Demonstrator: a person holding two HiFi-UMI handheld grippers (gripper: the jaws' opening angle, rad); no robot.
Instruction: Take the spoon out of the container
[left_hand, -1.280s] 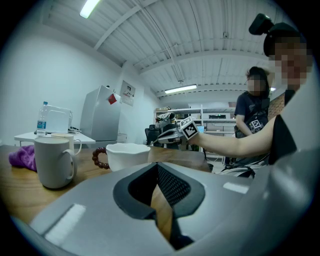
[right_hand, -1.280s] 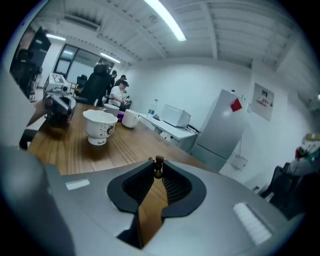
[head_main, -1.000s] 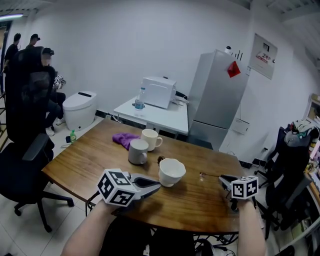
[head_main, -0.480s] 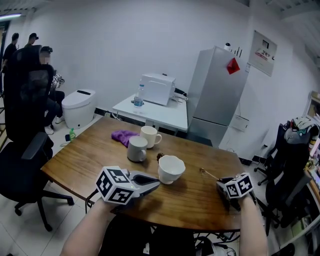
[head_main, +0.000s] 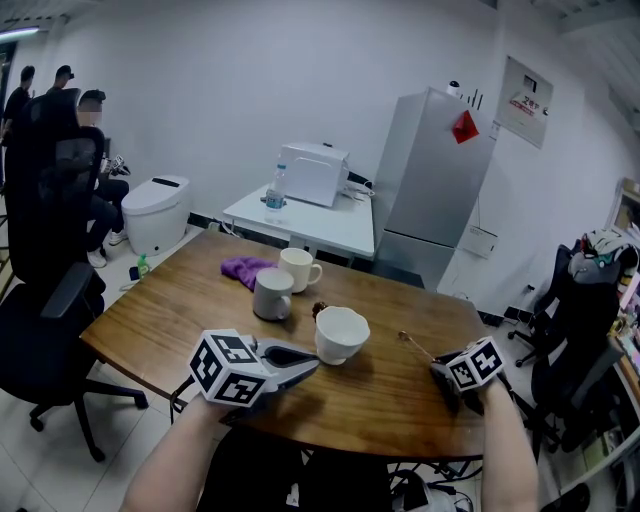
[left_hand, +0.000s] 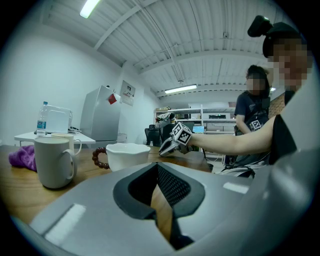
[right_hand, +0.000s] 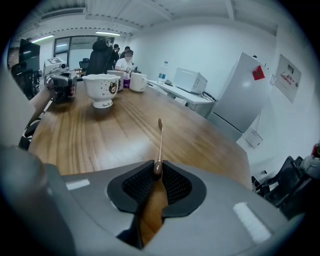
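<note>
Spoon (right_hand: 160, 142) is out of the bowl (head_main: 342, 335) & sits in the R gripper (right_hand: 157, 172). Its jaws are clenched on the very end of the handle, pads nipping it at their tips. The rest of the spoon sticks out ahead of the jaws over the bare wood of the table (head_main: 190, 310), scoop end farthest away. Whether the scoop touches the wood: can't tell. In head view the R gripper is at the table's right, near the front edge, tilted down, well apart from the bowl.

L gripper (head_main: 312, 368) is at front-centre of the table, roughly level, tips pointing toward the bowl, near it but not touching. Its jaws are closed tip to tip w/ nothing between them.

Bowl is white w/ a wavy rim, upright, mid-table; a small cartoon print shows on its side in the R gripper view. Just beside it is a string of dark red beads (left_hand: 98, 157). Further back stand 2 white mugs, a near mug (head_main: 272, 297) & a far mug (head_main: 298, 270). A purple cloth (head_main: 243, 270) lies just left of the far one.

Beyond the table: a white side table (head_main: 330, 225) w/ a water bottle (head_main: 280, 190), a grey fridge (head_main: 430, 190), a black chair (head_main: 50, 250) at left, & people in the far-left corner.
</note>
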